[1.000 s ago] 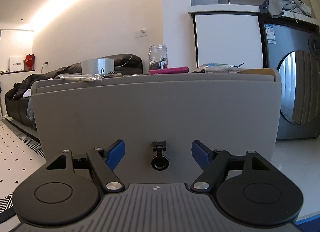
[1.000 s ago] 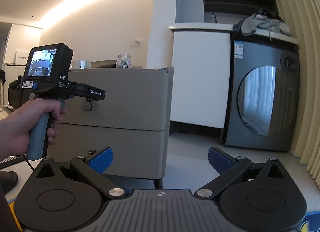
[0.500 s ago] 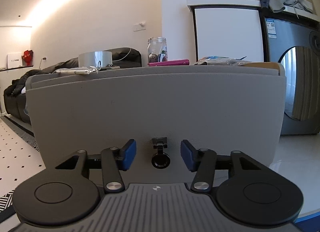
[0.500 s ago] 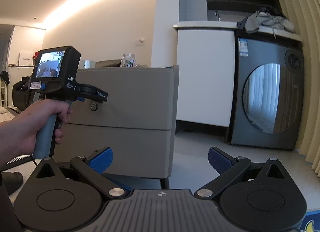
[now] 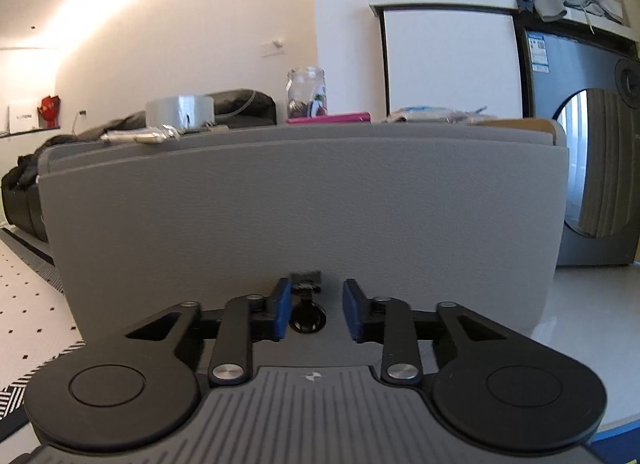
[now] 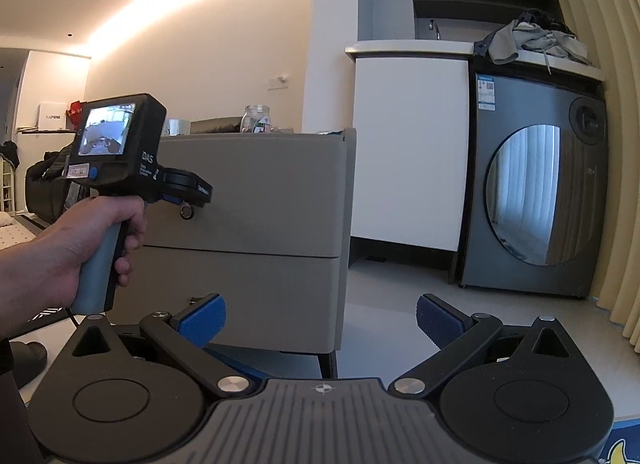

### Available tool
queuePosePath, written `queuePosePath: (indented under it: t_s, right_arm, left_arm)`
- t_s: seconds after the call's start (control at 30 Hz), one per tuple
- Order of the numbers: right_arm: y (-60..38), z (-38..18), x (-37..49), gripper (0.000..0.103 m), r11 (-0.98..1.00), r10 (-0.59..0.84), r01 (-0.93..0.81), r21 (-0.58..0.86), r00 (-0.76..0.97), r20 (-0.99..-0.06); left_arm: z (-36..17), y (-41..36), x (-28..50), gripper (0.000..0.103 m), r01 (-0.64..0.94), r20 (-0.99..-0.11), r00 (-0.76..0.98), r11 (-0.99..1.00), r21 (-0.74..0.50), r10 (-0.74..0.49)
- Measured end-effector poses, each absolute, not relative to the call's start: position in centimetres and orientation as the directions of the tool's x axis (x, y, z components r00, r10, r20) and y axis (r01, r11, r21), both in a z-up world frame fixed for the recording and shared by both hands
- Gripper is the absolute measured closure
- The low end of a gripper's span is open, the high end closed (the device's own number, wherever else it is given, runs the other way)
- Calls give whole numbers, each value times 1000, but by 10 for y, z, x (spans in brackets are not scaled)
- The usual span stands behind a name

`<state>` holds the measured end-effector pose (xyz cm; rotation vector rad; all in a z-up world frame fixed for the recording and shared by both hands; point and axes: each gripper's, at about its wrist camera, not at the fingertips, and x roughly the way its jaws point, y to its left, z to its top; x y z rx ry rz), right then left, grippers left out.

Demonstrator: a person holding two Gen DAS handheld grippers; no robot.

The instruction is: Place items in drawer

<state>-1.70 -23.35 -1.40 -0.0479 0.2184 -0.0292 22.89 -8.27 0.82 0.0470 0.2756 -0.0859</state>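
black linkage gripper (image 6: 321, 320) with blue pads (image 6: 202, 317), silver screws, ribbed grey housing

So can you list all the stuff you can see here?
Grey two-drawer cabinet: one, centre.
Black ring pull: one, top drawer front.
Clear glass jar: one, cabinet top.
Silver tape roll: one, cabinet top, left.
Pink flat case: one, beside jar.
Grey washing machine: one, right.
Grey clothes heap: one, above washer.
White cupboard: one, between cabinet and washer.
Black sofa: one, far left.
Hand: one, holding left gripper's handle.
Left gripper: blue pads flanking pull, apart.
Right gripper: blue pads, wide open.
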Motion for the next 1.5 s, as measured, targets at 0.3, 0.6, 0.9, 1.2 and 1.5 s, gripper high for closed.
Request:
queuePosePath:
  t_s: [0.3,0.6,0.9,1.2,1.5]
  right_arm:
    - [-233,-15,-14,0,998,-19,6,-59,975,-221]
    - [-233,-12,-13,0,998,-16,1,-66,976,-218]
    - [-234,-10,-15,0,998,-22,10,-57,976,-216]
    - [-236,-6,-17,0,998,-30,19,-56,978,-209]
    - [-248,-1,-9,0,999,-43,37,-33,974,-224]
  left_arm:
    - [6,-76,233,84,96,-276,957,995,6,-90]
    - [7,-79,236,85,77,-290,954,997,9,-72]
    - [5,-83,232,86,61,-277,960,998,24,-52]
    - [5,-82,227,86,59,-279,959,998,12,-54]
    - [8,-80,220,86,60,-289,956,998,2,-56]
